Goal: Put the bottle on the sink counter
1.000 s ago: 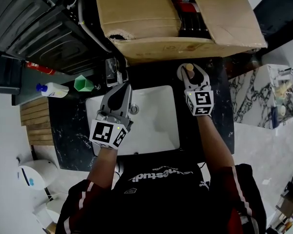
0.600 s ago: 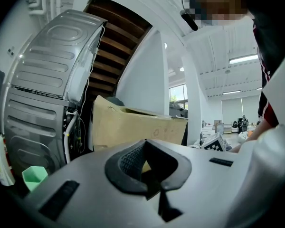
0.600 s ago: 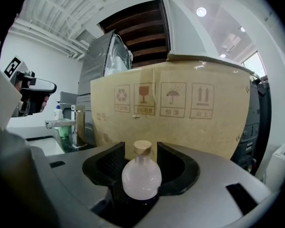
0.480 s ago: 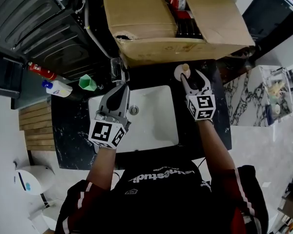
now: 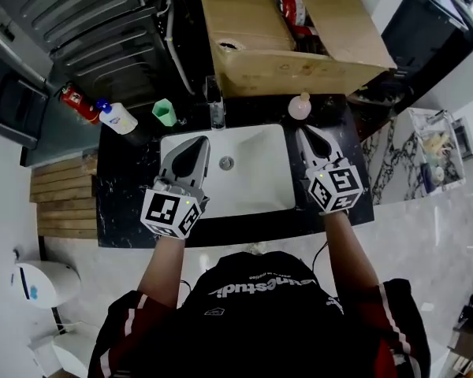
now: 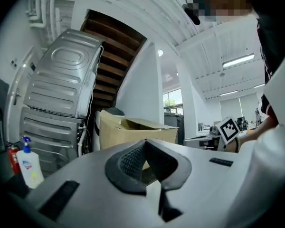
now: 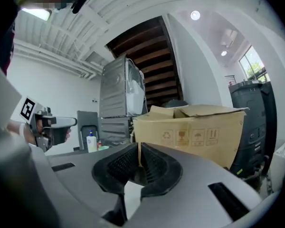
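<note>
looking down on a black stone table [image 5: 122, 199] with a white sink [image 5: 252, 183] set into it.

over the sink's 9 o'clock edge, the left gripper [image 5: 195, 144], pointing toward 12 o'clock. fingers [image 6: 130, 161] pressed together at the tips, holding nothing, touching nothing.

over the table strip at the sink's 3 o'clock side, the right gripper [image 5: 306, 135], likewise pointing toward 12. fingers [image 7: 121, 167] just brought together, all but meeting, with nothing gripped. through the thin slit between them, only the cardboard box [image 5: 292, 46] behind.

at 12 o'clock of the right gripper, near its tips but clear of them, the bottle [image 5: 300, 105]. pale, upright on the table by the sink's 1 o'clock corner, just in front of the box.

at the sink's 12 o'clock, a tap [image 5: 214, 110]. out toward 10 o'clock, a green cup [image 5: 165, 113], then a white soap bottle [image 5: 118, 119] with a blue cap, and past that a red canister [image 5: 72, 99].
</note>
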Motion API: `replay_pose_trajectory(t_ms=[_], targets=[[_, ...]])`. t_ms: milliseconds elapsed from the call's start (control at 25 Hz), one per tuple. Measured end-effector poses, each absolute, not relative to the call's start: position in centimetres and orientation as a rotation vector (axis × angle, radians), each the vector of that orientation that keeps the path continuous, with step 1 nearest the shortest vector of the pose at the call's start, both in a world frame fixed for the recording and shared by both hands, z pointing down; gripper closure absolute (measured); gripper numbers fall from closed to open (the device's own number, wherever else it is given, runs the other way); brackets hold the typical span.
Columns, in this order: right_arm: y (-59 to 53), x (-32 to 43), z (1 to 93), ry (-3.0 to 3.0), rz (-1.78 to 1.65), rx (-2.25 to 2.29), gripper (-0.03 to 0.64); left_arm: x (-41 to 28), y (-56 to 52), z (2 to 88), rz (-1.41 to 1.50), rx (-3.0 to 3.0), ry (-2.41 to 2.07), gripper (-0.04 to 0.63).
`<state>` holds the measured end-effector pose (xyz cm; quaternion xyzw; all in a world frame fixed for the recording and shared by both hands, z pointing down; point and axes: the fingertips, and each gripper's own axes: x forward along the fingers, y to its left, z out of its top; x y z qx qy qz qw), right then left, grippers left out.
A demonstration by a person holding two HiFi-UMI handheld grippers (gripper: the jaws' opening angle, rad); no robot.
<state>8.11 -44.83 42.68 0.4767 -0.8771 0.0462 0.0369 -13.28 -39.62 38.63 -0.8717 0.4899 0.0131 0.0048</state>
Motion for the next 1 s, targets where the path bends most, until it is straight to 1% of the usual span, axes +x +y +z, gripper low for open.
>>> replay_pose_trajectory(t_ms=[240,560,760,1000], targets=[[-35.0,3.5,39.0,-2.728,0.14,1.335,0.577,-16.5,-31.5,37.1,0.063,-2.731,1.536,0.581],[-23.6,0.4,34.8,-2.786,0.14,1.304,0.577,-18.8,-22.8,34.9,0.095,-2.758,1.502,0.581],[-19.7,-0.1,31.9,-2.832,0.112,1.292,0.577,-18.4,-19.6,33.5,0.093,-2.757,1.472,0.581],[-17.7,0.3,31.2,-2.843,0.12,1.28,0.577,-18.6,-17.3,32.3,0.124,-2.733,1.512,0.581]])
